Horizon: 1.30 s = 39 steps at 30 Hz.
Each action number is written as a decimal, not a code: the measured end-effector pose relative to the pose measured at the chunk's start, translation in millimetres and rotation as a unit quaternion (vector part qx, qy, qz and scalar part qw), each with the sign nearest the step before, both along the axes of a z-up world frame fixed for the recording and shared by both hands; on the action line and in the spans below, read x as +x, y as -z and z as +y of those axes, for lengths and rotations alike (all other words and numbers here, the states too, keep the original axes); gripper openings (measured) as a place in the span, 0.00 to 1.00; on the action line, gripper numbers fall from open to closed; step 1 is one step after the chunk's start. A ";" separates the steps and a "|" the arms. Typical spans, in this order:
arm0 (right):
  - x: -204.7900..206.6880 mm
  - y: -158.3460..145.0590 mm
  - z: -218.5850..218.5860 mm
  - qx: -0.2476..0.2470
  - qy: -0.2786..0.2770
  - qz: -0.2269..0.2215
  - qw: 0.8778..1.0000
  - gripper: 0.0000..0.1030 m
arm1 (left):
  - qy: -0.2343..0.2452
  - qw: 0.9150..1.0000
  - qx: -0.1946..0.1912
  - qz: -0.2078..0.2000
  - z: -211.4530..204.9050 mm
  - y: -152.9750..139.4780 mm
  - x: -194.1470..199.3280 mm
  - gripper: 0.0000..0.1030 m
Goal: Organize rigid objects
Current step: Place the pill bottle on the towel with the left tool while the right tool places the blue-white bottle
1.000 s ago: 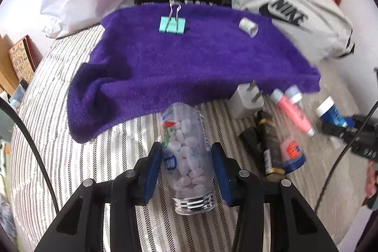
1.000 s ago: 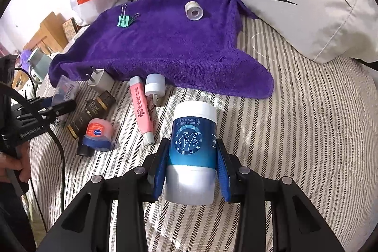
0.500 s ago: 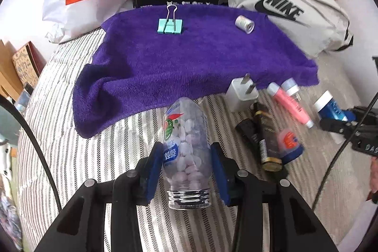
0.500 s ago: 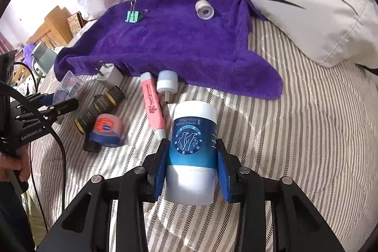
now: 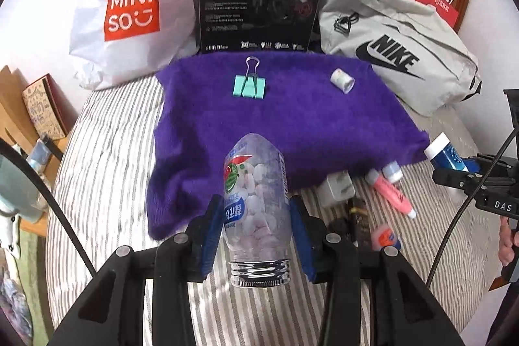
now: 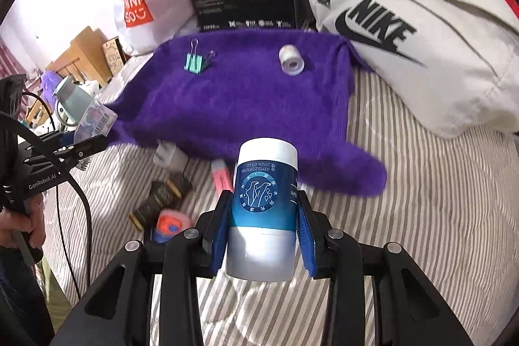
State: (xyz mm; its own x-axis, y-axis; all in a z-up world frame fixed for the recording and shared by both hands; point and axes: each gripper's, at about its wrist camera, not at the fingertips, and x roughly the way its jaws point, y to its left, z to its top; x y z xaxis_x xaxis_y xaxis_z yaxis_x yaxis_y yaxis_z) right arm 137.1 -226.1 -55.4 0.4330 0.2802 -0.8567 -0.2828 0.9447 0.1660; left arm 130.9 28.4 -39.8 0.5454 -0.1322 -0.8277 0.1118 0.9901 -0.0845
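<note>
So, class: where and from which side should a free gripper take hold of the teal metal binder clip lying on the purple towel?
Grip the teal binder clip across its flat folded body, coming from above. It lies flat on the purple towel, and its thin wire handles give a poorer hold.

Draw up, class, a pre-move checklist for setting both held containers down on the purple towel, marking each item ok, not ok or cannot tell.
1. Left tool shut on the clear candy bottle: ok.
2. Right tool shut on the blue and white bottle: ok.
3. Bare space on the purple towel: ok, the near half is free.
4. Binder clip and small tape roll clear of that space: ok, both lie at the far edge.
5. Candy bottle cap tight: cannot tell.
6. Loose items beside the towel, such as the pink tube, out of the path: cannot tell.
</note>
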 end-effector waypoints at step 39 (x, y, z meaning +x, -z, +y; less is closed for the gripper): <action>147.0 56.2 22.2 -0.075 0.005 0.029 0.997 0.37 | -0.017 0.999 0.029 0.026 19.9 49.2 147.3 0.38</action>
